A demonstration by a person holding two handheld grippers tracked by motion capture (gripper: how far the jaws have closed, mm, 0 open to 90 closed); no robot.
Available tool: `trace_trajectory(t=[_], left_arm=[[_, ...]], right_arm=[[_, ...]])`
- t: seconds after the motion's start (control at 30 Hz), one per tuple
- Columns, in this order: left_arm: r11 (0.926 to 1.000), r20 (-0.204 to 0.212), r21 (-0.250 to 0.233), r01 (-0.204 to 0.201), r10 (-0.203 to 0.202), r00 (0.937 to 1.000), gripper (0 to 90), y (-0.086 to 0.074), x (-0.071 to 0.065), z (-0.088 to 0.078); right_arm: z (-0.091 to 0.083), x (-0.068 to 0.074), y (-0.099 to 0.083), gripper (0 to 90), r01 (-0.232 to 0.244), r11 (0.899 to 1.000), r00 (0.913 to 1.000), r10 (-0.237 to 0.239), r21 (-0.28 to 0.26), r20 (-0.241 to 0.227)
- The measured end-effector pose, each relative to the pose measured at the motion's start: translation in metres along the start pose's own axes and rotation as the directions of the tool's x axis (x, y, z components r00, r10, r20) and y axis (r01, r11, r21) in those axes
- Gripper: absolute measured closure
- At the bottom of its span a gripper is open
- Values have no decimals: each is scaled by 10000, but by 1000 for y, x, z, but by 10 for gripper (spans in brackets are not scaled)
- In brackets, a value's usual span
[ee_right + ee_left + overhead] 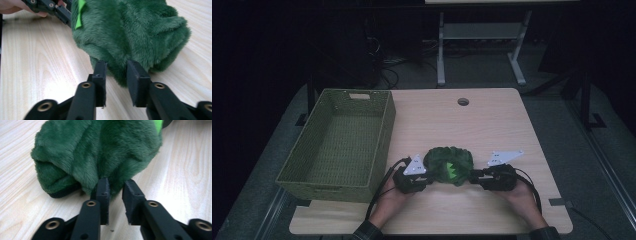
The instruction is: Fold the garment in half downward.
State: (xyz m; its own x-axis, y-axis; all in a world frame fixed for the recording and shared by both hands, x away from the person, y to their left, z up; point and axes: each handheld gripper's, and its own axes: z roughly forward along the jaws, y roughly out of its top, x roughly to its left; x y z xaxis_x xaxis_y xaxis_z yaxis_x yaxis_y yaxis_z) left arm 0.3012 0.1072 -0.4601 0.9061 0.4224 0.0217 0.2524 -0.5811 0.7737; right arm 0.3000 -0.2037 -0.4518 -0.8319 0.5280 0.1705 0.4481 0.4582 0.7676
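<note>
Green plush toy (449, 165) lying on the wooden table (492, 125), just right of the woven basket (339, 145) and near the table's front edge. Flanked by both tools: left gripper (428, 180) at the plush's left side, right gripper (472, 179) at its right side, each pointing inward toward the fur. Seen close in the left gripper view, left gripper (116, 186) with jaws narrowly parted, tips at the edge of the plush toy (100, 152), fur brushing between them but not pinched. Same on the other side: right gripper (117, 67) narrowly apart, tips against the plush toy (130, 32), nothing clamped. Probably a two-sided hold, meant to keep a soft, floppy body from sagging or twisting. Basket standing open and vacant just left of the plush, likely the destination. Bright green felt pieces (453, 171) facing up on the plush.
</note>
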Motion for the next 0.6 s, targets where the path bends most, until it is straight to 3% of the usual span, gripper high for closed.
trace_trajectory(t=[0.13, 0.27, 0.5, 0.6], left_arm=[[10000, -68, -24, 19, -19, 10000, 675, 0, -5, -8], [9995, -133, -306, 84, -88, 9999, 679, 1, -10, -19], [9975, -113, -688, 145, -153, 9998, 840, 18, -12, -26], [9966, -96, -761, 313, -321, 9994, 872, 23, -9, -19]], right_arm=[[-10, 2, -2, 642, -49, 9998, 10000, 50, -172, 19], [-21, 4, -6, 643, -44, 9989, 10000, 43, -473, -12], [-27, 3, 1, 847, -72, 9969, 9994, 99, -779, 343], [-21, 2, 7, 873, -48, 9977, 9995, 69, -680, 314]])
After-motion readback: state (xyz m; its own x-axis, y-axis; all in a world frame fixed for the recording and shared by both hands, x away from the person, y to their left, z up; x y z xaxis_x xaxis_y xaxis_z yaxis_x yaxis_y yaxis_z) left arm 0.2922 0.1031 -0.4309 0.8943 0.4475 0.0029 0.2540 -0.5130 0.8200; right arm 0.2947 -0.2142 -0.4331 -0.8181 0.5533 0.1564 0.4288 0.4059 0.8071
